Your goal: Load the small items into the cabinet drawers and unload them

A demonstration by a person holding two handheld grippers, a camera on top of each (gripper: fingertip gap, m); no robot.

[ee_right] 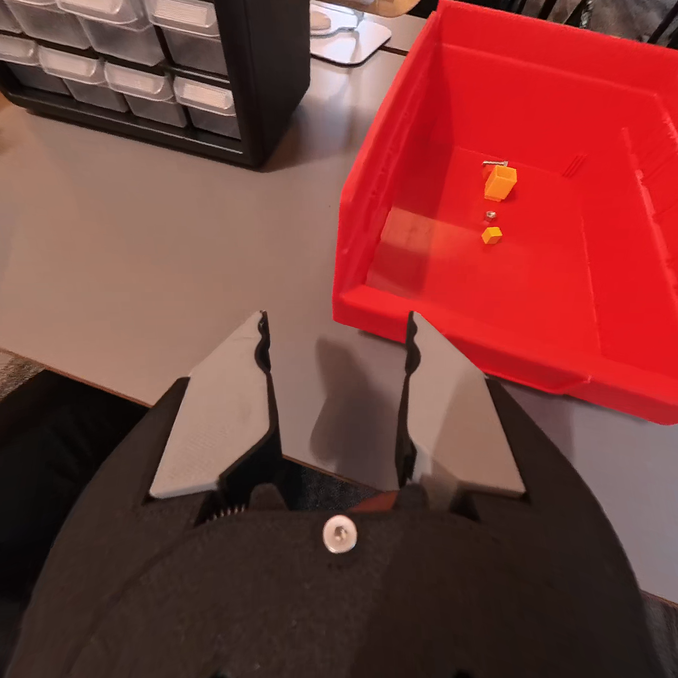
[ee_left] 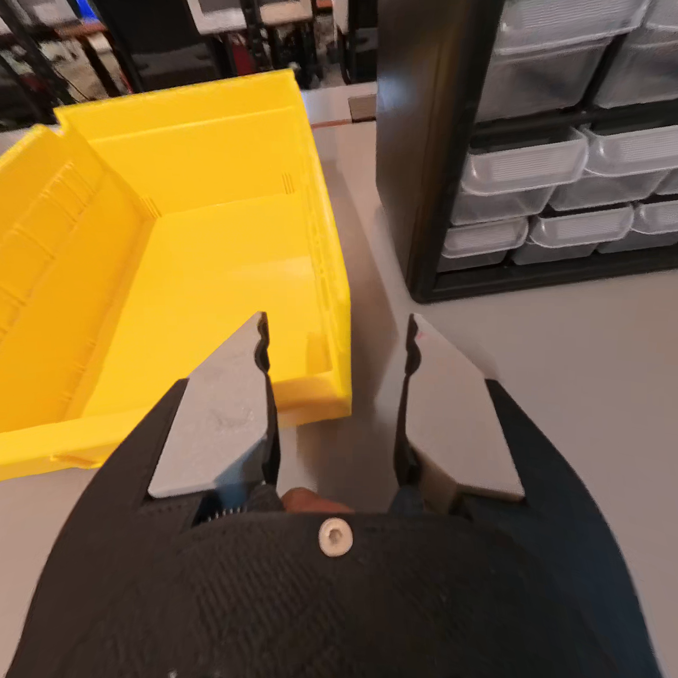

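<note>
Grey bench [ee_left: 532, 367] carries everything. Largest piece: black cabinet [ee_left: 414, 146] with rows of clear plastic drawers [ee_left: 521, 172], standing ahead and to the right of the left hand-held gripper [ee_left: 337, 319], ahead and to the left of the right hand-held gripper [ee_right: 337, 319]; all drawers in view look pushed in. Yellow bin [ee_left: 315, 400] lies ahead-left of the left hand-held gripper, its near right corner just beside the left fingertip; what shows of its floor is bare. Red bin [ee_right: 367, 304] lies ahead-right of the right hand-held gripper, its front lip close past the right fingertip. Small items sit on the red bin's floor, well ahead of the tips: a taller orange block [ee_right: 499, 182], a small orange cube [ee_right: 491, 235] nearer, a tiny metal nut [ee_right: 490, 215] between them, and a thin metal pin or screw [ee_right: 494, 163] just beyond the tall block. Both hand-held grippers have jaws spread wide, nothing between them, hovering over the bench. Judgement on handling: the orange pieces look like light, rigid plastic, easy to pinch across two flat opposite faces. The nut and pin are hard, smooth and very small, likely to slip or skate on the bin floor; they call for a tip-only pinch, the pin across its shaft. Drawers probably light, pulled by the front lip.
</note>
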